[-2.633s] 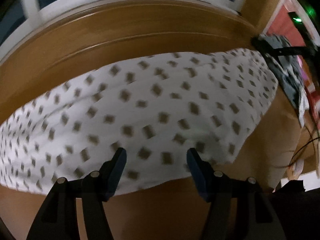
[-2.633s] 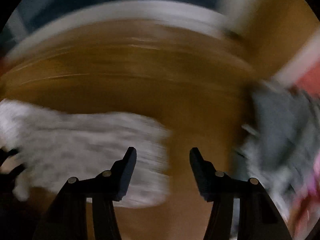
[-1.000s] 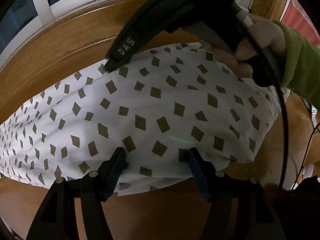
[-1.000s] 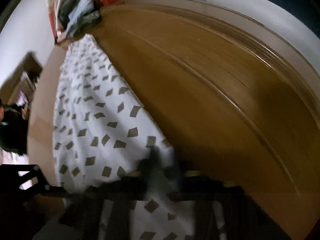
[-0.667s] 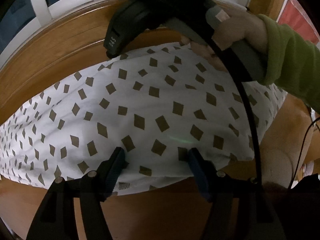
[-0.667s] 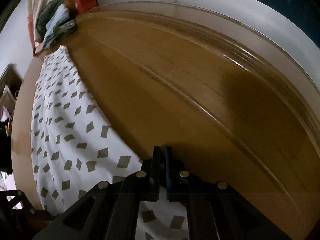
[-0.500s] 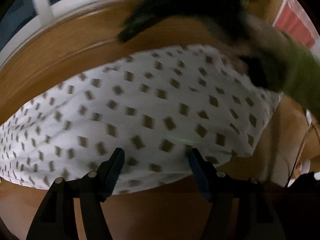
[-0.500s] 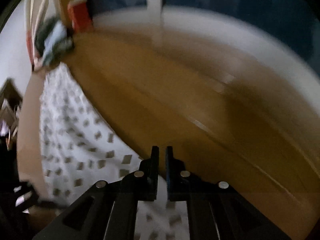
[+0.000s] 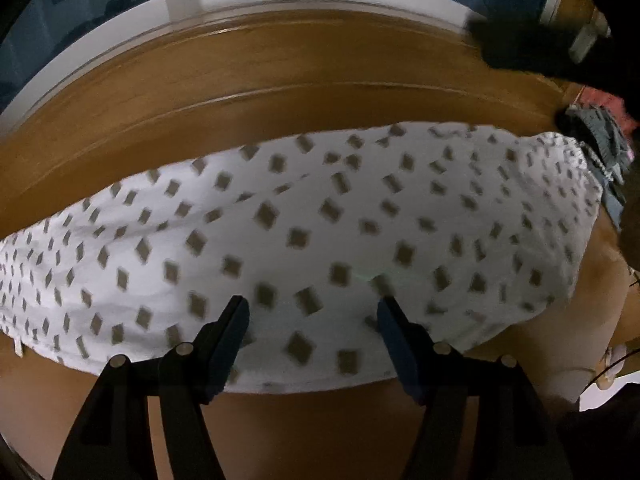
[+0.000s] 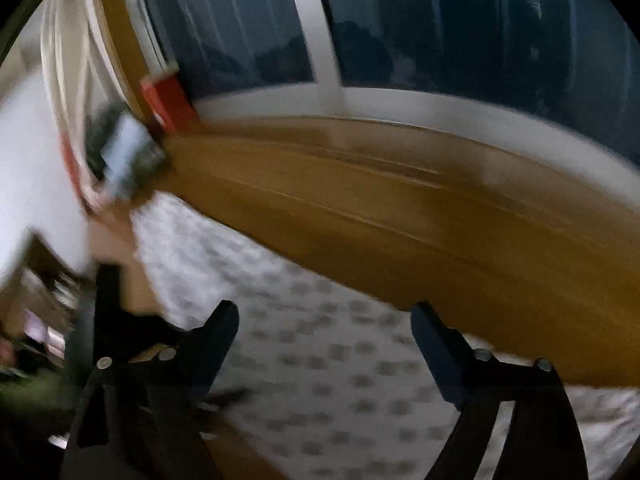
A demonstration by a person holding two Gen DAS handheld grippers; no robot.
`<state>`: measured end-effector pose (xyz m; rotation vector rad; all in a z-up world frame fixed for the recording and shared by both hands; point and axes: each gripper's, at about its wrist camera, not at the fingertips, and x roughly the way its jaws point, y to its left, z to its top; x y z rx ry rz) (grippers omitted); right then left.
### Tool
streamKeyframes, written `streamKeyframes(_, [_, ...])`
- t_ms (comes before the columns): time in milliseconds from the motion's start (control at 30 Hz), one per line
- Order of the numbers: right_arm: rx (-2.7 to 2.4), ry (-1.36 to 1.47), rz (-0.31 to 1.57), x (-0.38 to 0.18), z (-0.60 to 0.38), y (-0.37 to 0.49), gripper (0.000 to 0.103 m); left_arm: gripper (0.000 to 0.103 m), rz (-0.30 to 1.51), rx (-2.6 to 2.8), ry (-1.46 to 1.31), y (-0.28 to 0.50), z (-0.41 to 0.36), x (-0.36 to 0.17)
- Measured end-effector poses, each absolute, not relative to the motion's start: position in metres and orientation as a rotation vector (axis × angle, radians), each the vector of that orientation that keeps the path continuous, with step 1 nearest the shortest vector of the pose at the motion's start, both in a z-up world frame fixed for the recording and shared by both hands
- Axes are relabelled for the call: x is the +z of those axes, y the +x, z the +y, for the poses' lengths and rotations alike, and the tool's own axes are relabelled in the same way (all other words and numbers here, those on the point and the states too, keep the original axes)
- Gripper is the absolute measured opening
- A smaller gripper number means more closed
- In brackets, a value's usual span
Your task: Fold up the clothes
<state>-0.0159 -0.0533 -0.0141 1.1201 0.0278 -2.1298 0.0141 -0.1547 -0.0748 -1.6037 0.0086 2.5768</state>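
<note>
Nearest our left wrist camera, the left gripper (image 9: 313,312) hangs with its jaws spread wide over the near hem of the white garment with brown diamonds (image 9: 320,216), holding nothing. We see that garment lying in a long band across the wooden surface (image 9: 280,76), its near edge just under our left fingers (image 9: 232,328), its right end close beside a grey patterned cloth (image 9: 600,140).

We judge the main risk to be a grasp that takes only the top layer: if the hem is doubled, closing here could lift one ply and drag the rest askew. Both views are blurred, so we cannot tell how many layers lie there. A second risk is the slick surface, on which a one-sided pull could slide the whole piece rather than fold it.

Over on the right, the right gripper (image 10: 324,322) is also spread wide and empty, above the far part of the same cloth (image 10: 320,352), tilted so the surface edge runs diagonally through its view. If both grippers close at uneven points, we expect a skewed crease.

Farther off we make out a red box (image 10: 168,100) by the window frame (image 10: 312,32), and a pile of clothes (image 10: 124,160) at the surface's end.
</note>
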Motion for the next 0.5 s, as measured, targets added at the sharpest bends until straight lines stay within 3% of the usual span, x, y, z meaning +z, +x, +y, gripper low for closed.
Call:
streamKeyframes(33, [-2.08, 1.19, -0.041, -0.024, -0.061, -0.021, 0.1, 0.064, 0.004, 2.584, -1.599, 0.016, -0.159, -0.075])
streamKeyframes(100, [-2.043, 1.256, -0.061, -0.039, -0.077, -0.03, 0.095, 0.064, -0.006, 2.598, -1.589, 0.02, -0.167, -0.074])
streamKeyframes(167, [-2.065, 1.26, 0.024, -0.049, -0.093, -0.037, 0.055, 0.064, -0.015, 2.611, -1.579, 0.024, -0.176, -0.074])
streamKeyframes(500, [-2.016, 1.259, 0.395, -0.091, -0.171, -0.069, 0.055, 0.064, -0.1, 2.626, -1.573, 0.018, -0.195, -0.087])
